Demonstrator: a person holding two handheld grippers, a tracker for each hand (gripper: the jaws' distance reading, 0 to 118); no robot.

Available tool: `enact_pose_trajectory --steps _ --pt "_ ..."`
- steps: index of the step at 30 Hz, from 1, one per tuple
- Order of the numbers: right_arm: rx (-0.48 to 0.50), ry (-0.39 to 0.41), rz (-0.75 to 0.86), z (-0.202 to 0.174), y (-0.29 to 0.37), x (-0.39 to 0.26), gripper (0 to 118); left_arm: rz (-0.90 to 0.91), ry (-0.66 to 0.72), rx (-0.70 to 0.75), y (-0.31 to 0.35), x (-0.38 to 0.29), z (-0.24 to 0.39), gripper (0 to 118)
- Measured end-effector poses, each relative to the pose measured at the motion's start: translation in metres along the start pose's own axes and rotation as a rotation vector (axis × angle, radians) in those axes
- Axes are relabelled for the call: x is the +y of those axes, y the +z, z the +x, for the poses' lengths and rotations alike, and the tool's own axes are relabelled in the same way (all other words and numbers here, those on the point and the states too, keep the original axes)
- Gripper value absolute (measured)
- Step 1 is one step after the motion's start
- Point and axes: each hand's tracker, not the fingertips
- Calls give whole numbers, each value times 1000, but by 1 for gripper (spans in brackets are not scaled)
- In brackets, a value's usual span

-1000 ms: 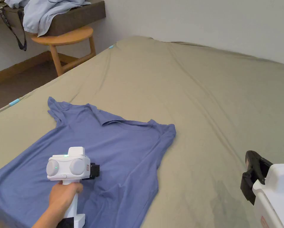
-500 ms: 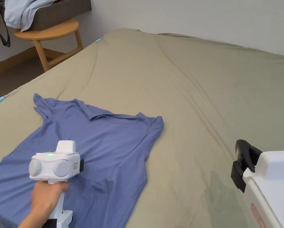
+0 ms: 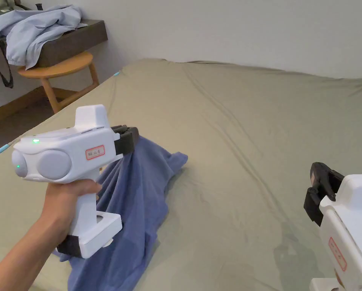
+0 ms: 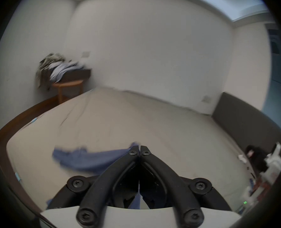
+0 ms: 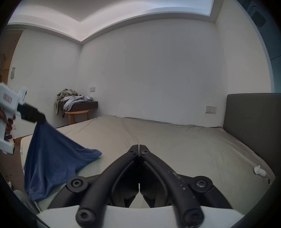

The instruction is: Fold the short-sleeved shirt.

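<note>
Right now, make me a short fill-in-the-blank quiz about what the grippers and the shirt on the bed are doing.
1. The left gripper is shut on the ____ shirt.
2. The shirt hangs from that gripper, with its lower part lying on the ____.
3. The right gripper has its jaws closed and holds ____.
4. A heap of clothes lies above the wooden ____.

Missing words: blue; bed; nothing; stool
</note>
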Motion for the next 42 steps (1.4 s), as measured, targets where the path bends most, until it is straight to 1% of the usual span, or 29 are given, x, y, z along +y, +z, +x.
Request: enact_pose_trajectory --steps 2,5,9,13,17,19,21,23,25,27,31,35,36,38,40,42 --pt "-23 -7 15 15 14 4 1 40 -71 -71 7 24 44 0" --pt "-63 -6 37 38 36 8 1 70 -130 -177 9 47 96 0" --pt "-134 6 64 69 64 12 1 62 -218 -286 1 53 153 0" --pt "-229 37 78 102 93 13 1 3 -231 -426 -14 33 203 0" --pt "-309 47 69 131 117 9 1 -62 -240 -539 -28 1 247 0" --pt "-343 52 59 143 126 5 1 -89 -244 -607 -32 -17 265 0" --pt "-371 51 46 152 131 1 1 -102 -241 -635 -35 -36 279 0" --pt "-386 43 31 159 135 -5 1 -174 -223 -676 -51 -58 287 0" --pt "-398 33 18 163 137 -11 1 -257 -211 -674 -67 -85 294 0" --pt "-404 22 8 166 138 -17 1 -354 -232 -641 -85 -118 301 0" --pt "-404 -10 -19 169 134 -29 1 -573 -238 -539 -127 -198 311 0" --pt "-400 -25 -43 169 131 -38 1 -711 -186 -457 -151 -269 319 0" --pt "-401 -26 -49 169 130 -40 1 -730 -208 -448 -153 -281 321 0" --pt "-399 -29 -62 169 130 -44 1 -712 -199 -446 -152 -293 327 0" --pt "-399 -33 -72 170 129 -46 1 -694 -198 -449 -143 -291 332 0" --pt "-403 -36 -76 169 130 -46 1 -667 -204 -455 -138 -282 336 4"
